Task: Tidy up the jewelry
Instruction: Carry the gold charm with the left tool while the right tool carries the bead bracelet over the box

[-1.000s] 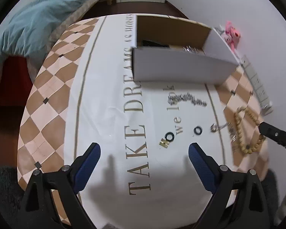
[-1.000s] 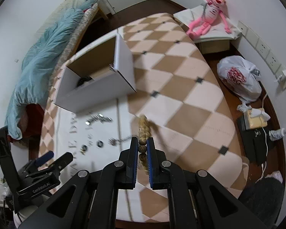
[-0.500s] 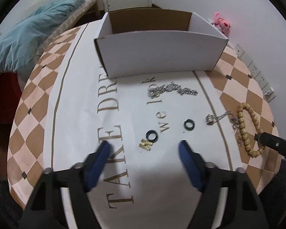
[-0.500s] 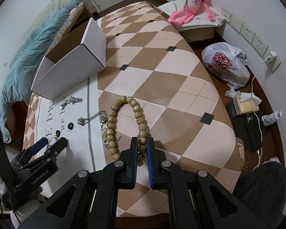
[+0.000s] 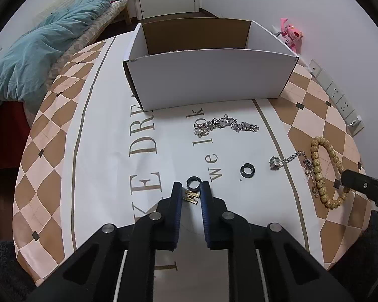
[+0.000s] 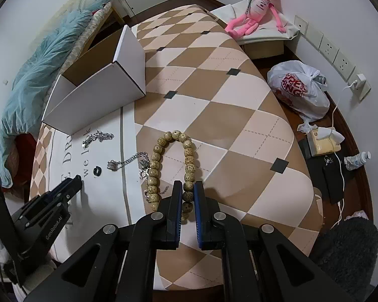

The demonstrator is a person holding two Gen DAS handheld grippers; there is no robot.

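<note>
Jaws of the left gripper (image 5: pixel 192 188) are closing around a small gold clasp (image 5: pixel 192 197), black ring (image 5: pixel 194 182) at its twelve o'clock; right gripper (image 6: pixel 188 187) pinches the wooden bead bracelet (image 6: pixel 189 168); white box (image 5: pixel 209 83) further beyond.

Beside the white box (image 5: pixel 209 80), the tablecloth (image 5: pixel 108 151) is showing gold fragments "DRE", "we", "look". "GenRobot.AI" is standing on the left gripper (image 6: pixel 76 180). The plastic bag (image 6: pixel 298 90) print is reading partly "ING".
</note>
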